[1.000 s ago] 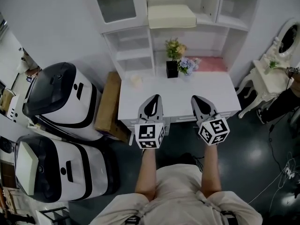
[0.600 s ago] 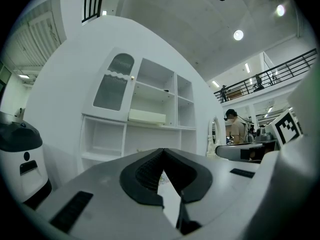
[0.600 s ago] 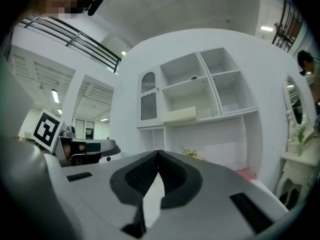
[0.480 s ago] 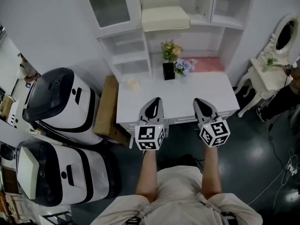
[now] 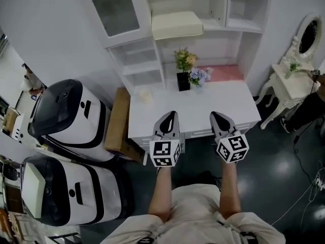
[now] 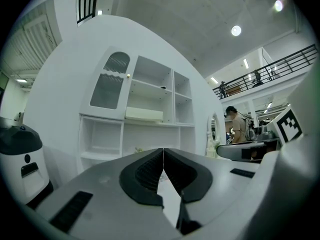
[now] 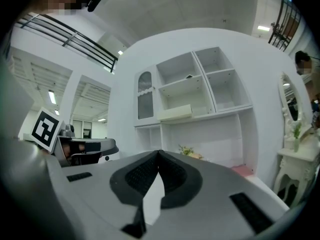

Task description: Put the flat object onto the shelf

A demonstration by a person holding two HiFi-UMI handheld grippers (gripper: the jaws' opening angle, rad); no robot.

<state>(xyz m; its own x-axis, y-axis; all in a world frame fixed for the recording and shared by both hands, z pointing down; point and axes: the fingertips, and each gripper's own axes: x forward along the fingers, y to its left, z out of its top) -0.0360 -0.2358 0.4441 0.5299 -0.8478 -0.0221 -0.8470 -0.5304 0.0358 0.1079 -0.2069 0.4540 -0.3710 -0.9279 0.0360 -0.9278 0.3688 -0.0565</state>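
Observation:
A cream flat slab [image 5: 176, 24] lies on the middle shelf of the white hutch [image 5: 152, 60]; it also shows as the cream slab [image 6: 143, 115] in the left gripper view and the cream slab [image 7: 175, 112] in the right gripper view. A pink flat mat [image 5: 227, 71] rests at the back right of the white desk [image 5: 167, 117]. My left gripper [image 5: 171, 115] and right gripper [image 5: 216, 116] hover side by side over the desk's front edge, both shut and empty. Their jaws meet with nothing between them at the left gripper [image 6: 163, 150] and the right gripper [image 7: 159, 153].
A black vase of flowers [image 5: 184, 78] stands mid-back on the desk, a small cream item [image 5: 145, 95] at its left. Two white machines [image 5: 66, 113] and a cardboard box [image 5: 118, 121] sit left of the desk. A white side table with mirror [image 5: 292, 80] stands right.
Both grippers have slid a little lower in the head view, and the view has shifted slightly. Their jaws stayed shut and empty.

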